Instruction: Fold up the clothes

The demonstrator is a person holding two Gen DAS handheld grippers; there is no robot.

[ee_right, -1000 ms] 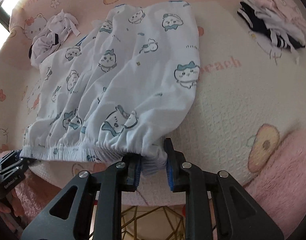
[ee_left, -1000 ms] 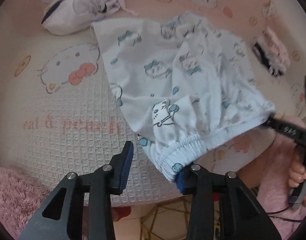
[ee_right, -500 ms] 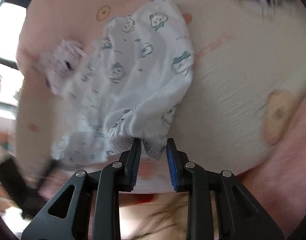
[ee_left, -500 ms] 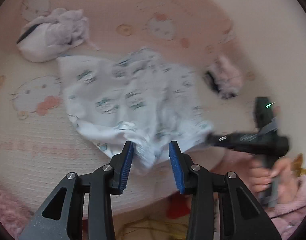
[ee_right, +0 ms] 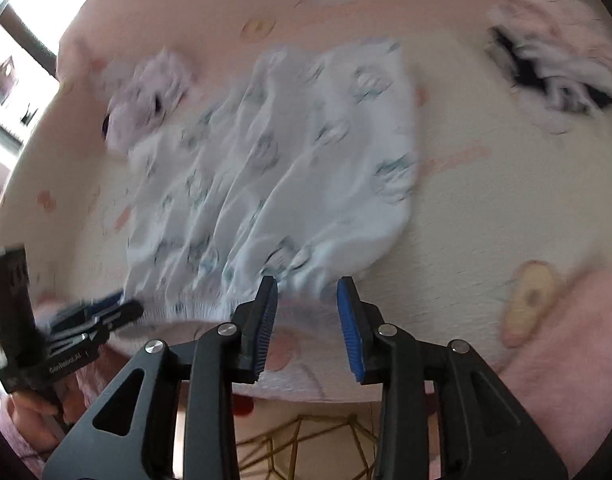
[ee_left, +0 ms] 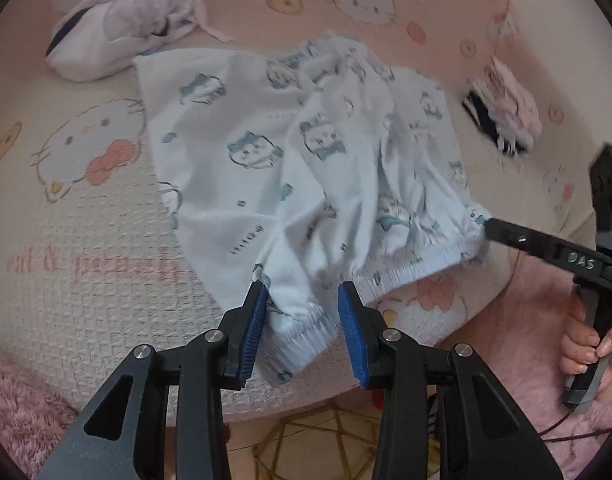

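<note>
Shorts (ee_left: pixel 306 168), white with small blue cartoon faces, lie spread and rumpled on a round bench (ee_left: pixel 86 240) covered in a pink and cream cat-print cloth. Their elastic waistband (ee_left: pixel 418 268) runs along the near edge of the bench.

In the left wrist view the left gripper (ee_left: pixel 300 322) hangs over the near left corner of the waistband. Its blue-padded fingers (ee_left: pixel 253 326) stand about half apart with the corner of cloth between them; the left pad seems to brush the fabric, while the right pad is clear of it, so the cloth is not pinched. At the far right end of the waistband the right gripper (ee_left: pixel 488 230) shows as a black tip just at the cloth, held by a hand (ee_left: pixel 594 352).

In the right wrist view, which is blurred, the right gripper (ee_right: pixel 306 312) has just been opening. Its fingers (ee_right: pixel 348 328) are parted, and the waistband edge lies at or just beyond their tips, probably not pressed by either pad. The left gripper (ee_right: pixel 122 308) appears low on the left at the other end of the band.

A crumpled white garment (ee_left: pixel 126 36) lies at the far left of the bench, and a pink, white and dark pile of clothes (ee_left: pixel 502 116) at the far right.
</note>
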